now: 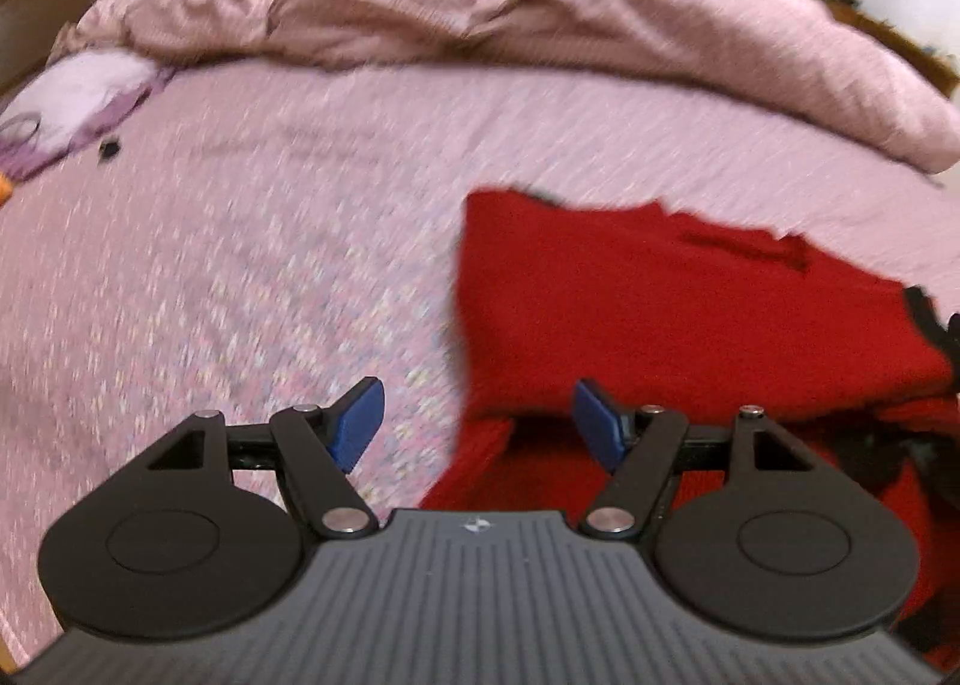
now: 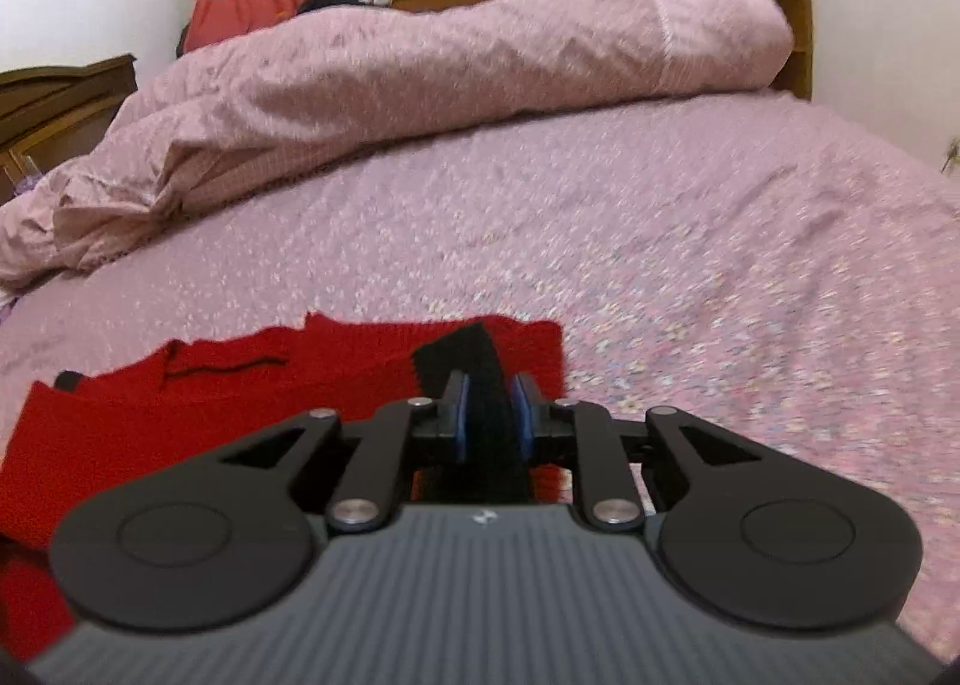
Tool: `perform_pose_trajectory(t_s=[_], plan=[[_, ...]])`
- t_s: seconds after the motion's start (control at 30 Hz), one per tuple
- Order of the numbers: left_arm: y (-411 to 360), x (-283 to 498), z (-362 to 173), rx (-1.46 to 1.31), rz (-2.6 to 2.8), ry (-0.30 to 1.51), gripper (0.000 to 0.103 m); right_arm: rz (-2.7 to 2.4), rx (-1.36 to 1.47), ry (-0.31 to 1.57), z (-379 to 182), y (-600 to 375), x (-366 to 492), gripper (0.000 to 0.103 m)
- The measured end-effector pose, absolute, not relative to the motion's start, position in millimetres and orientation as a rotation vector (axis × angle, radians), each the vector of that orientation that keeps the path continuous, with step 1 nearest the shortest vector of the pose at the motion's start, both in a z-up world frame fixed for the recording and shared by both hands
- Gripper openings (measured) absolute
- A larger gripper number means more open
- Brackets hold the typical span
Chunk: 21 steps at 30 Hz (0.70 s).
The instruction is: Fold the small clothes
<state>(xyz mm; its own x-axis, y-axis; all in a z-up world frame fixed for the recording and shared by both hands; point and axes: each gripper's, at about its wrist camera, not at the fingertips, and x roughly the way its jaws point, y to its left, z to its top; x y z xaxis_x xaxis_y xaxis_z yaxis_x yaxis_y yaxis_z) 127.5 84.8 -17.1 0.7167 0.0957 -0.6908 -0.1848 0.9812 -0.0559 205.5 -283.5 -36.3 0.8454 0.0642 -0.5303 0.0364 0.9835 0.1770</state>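
**Fold in progress: right gripper clamped on the black trim of the red garment**

The red garment (image 2: 180, 415) lies flat on the bed (image 2: 690, 277), at the near edge of the sheet. In the right wrist view it fills the area from 9 o'clock to 12 o'clock of the gripper. The right gripper (image 2: 489, 415) is clenched on a strip of black trim (image 2: 462, 355) that rises from the garment's right edge; the blue pads press the strip from both sides. The left gripper (image 1: 477, 421) is released, jaws standing wide with nothing between them. It hangs above the garment's left border, one pad over the sheet and the other over the red cloth.

Judged step: one edge is secured, and the opposite edge is not yet taken. The next move calls for the left gripper to descend onto the left border and close on a single layer, so that both edges travel together.

Surroundings: a bunched pink duvet (image 2: 420, 73) lies across the bed at 12 o'clock, well apart from the garment. A white-and-purple item (image 1: 78, 91) lies at 10 o'clock in the left wrist view, and a small dark object (image 1: 108, 149) just beside it. The sheet between is open, so nothing appears to obstruct the fold.
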Motion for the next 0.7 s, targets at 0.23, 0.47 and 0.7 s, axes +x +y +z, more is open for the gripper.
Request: perform_pose_trajectory(t_s=[0.23, 0.47, 0.7], plan=[[62, 160, -33, -0.04, 0.142, 0.783, 0.074, 0.077, 0.182, 0.575, -30, -271, 175, 0.02], [71, 180, -63, -0.034, 0.16, 0.835, 0.078, 0.084, 0.135, 0.645, -60, -264, 182, 0.016], [78, 184, -68, -0.051, 0.16, 0.836, 0.084, 0.081, 0.141, 0.626, -65, -263, 184, 0.016]])
